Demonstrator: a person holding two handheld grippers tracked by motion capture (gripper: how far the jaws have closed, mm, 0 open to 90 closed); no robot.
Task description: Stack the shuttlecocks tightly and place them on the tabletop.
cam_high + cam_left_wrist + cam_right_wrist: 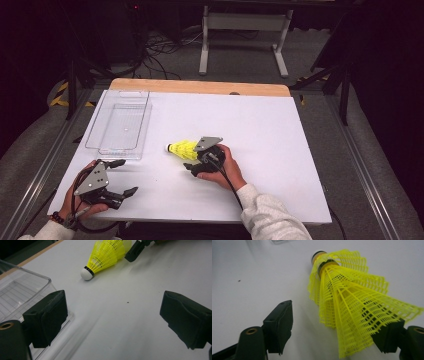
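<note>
Shuttlecocks (183,149), yellow ones nested into a stack, lie on their side near the middle of the white table (270,125), white cork tip pointing toward ten o'clock at the clear tray (120,125). The right gripper (332,332) stands wide around the skirt's open end; I cannot tell whether its pads touch the mesh. The left gripper (112,315) gapes empty at seven o'clock. Featherlight and crushable, I'd guess: squeeze gently, nearer the cork.
</note>
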